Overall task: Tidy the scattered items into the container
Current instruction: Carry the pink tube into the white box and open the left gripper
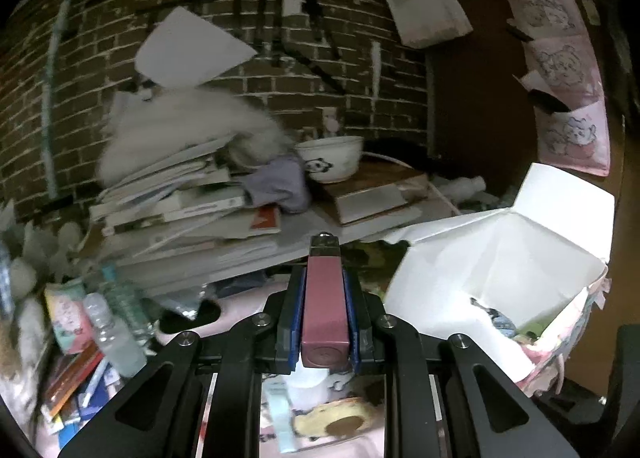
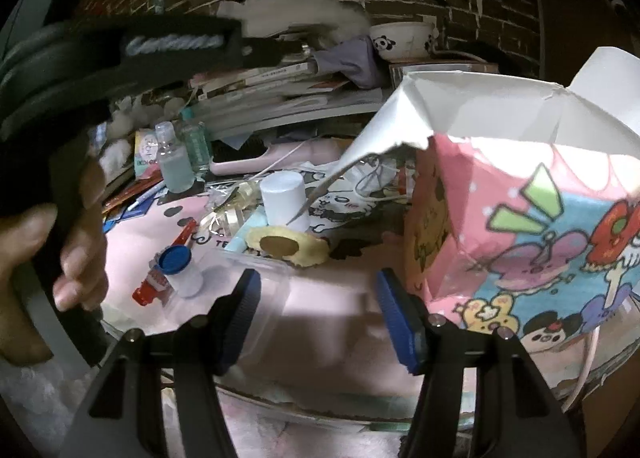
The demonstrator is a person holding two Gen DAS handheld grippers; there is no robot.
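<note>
- While the left gripper is clamped on a mauve lipstick tube, this tube lies lengthwise between the blue pads, with its metal cap pointing away and its flat base toward the camera.
- The container, a paper bag with a white inside, stands open to the right of the tube and a little farther; some things are already at its bottom.
- The tube is raised above the pink cloth, and I judge it is on the way to the bag.
- The right gripper is wide open and holds nothing, low over the cloth near the cartoon side of the bag.
- On the cloth remain a white cylinder, a small jar with blue lid and a yellow round item.
- The risk: the bag's torn edge folds inward, so the tube may hit it and fall outside.
- The tube is smooth, so it may also slip out forward if it tilts.
</note>
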